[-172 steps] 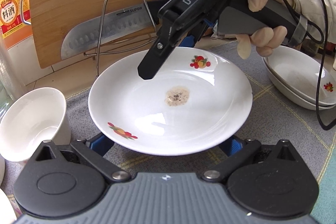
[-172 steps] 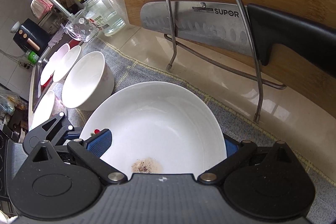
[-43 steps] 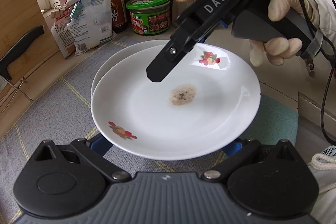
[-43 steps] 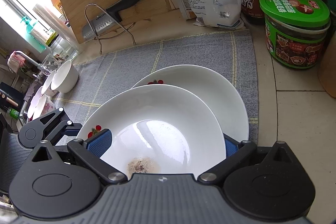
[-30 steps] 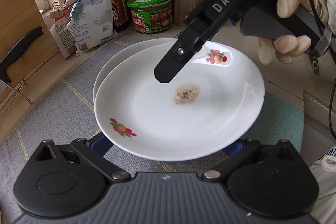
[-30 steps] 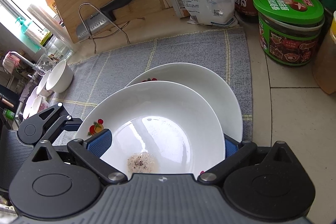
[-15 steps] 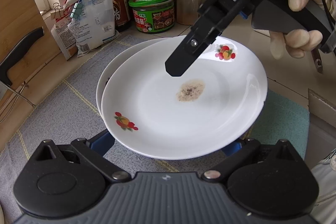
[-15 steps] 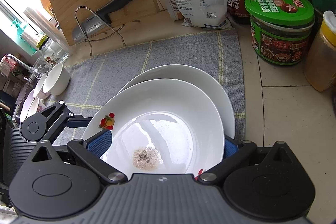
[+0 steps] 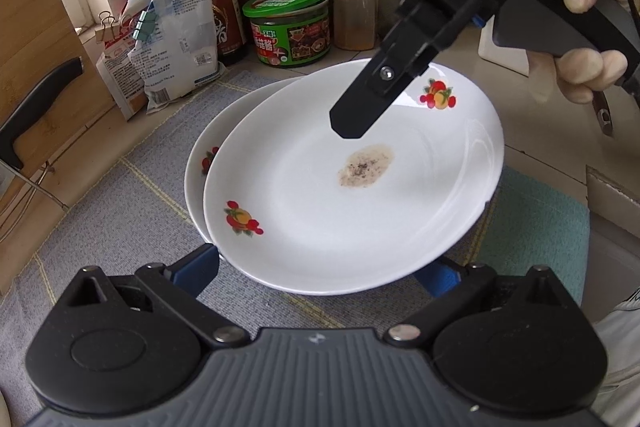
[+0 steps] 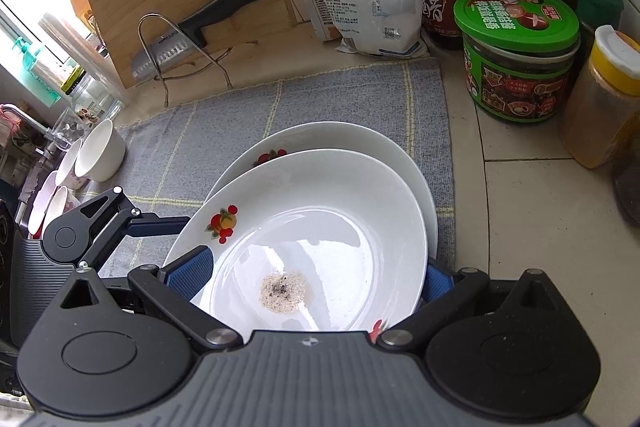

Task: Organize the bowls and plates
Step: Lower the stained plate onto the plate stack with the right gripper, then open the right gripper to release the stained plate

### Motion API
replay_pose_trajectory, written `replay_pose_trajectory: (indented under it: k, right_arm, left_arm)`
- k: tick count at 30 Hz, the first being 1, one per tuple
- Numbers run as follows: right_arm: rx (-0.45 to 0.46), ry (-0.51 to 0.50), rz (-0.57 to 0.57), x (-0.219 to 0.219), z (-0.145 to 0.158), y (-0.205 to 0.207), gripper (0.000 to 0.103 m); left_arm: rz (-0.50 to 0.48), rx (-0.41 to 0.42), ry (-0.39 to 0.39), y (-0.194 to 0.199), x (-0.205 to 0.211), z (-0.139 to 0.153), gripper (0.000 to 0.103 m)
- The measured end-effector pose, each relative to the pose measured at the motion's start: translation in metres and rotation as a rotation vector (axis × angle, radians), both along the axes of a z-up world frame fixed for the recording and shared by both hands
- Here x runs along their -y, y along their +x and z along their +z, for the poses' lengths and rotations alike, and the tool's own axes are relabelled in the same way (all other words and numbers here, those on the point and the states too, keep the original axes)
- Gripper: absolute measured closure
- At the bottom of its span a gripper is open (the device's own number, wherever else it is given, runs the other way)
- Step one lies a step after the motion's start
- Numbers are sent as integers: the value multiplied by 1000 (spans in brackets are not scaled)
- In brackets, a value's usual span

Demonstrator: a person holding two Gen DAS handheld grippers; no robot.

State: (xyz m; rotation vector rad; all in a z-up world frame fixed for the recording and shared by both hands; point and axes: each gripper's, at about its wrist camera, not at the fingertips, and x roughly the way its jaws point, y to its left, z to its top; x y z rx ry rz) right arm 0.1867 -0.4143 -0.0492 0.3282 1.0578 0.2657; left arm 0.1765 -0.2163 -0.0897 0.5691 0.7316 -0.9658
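A white plate with fruit decals and a brown stain hangs between both grippers. My left gripper has its blue pads spread wide under the near rim. Its finger meets the plate's left edge in the right wrist view. My right gripper holds the opposite rim: one finger lies over the plate's face and the other is hidden below. A gloved hand holds that gripper. A second matching plate lies on the mat, just below and mostly covered.
A grey checked mat covers the counter. Behind it stand a green-lidded jar, a spice jar, a dark bottle and clipped bags. A knife leans on a cutting board at the left. White bowls sit far left.
Both grippers carried the stained plate from beside the knife rack to above the second plate. Over the last second it slid further over that plate, covering more of it.
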Motion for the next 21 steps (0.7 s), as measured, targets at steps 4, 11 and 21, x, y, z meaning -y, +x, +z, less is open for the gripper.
replay_pose_trajectory:
  k: [4,11,21]
  right_arm:
    - [1,-14,-7,-1,2,-2,0]
    - [-5,-47,-16,-4,4,-4,0]
    - [-16,-117,-3,-14,4,-8,0]
  left_arm:
    - [-2,3,-8,-2,0,0,1]
    - [-6,1,-24,-2,-2,1,1]
    - [-1,-3,-51,-2,-6,4,1]
